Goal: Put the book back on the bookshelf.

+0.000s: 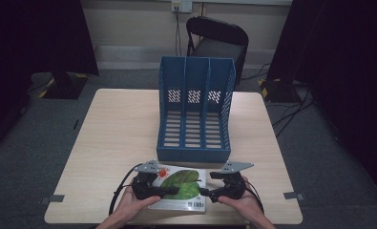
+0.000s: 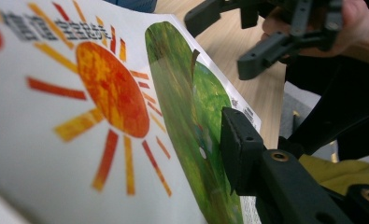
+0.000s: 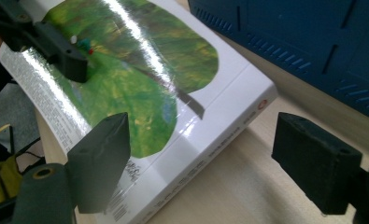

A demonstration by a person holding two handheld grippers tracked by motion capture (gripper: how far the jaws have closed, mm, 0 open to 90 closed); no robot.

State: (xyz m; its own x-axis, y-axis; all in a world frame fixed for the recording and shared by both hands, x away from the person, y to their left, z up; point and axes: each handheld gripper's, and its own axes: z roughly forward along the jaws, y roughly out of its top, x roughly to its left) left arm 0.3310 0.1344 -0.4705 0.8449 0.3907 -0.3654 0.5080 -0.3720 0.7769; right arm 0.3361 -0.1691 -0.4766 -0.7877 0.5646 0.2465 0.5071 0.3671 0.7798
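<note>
Book (image 1: 182, 189) in left tongs (image 1: 172, 191), right tongs (image 1: 206, 192) beside

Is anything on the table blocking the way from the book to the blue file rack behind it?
Nothing visible. The book, clamped by the left gripper, lies just before the blue file rack, whose three slots look empty; only bare table lies between them.

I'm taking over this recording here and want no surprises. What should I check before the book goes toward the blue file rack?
1. Left gripper shut on the book: ok, a jaw presses its cover.
2. Right gripper gripping the book: not ok, jaws open astride its spine edge.
3. Book lifted off the table: cannot tell.
4. File rack slots free: ok, all three look empty.
5. Rack upright, open toward the person: ok.
</note>
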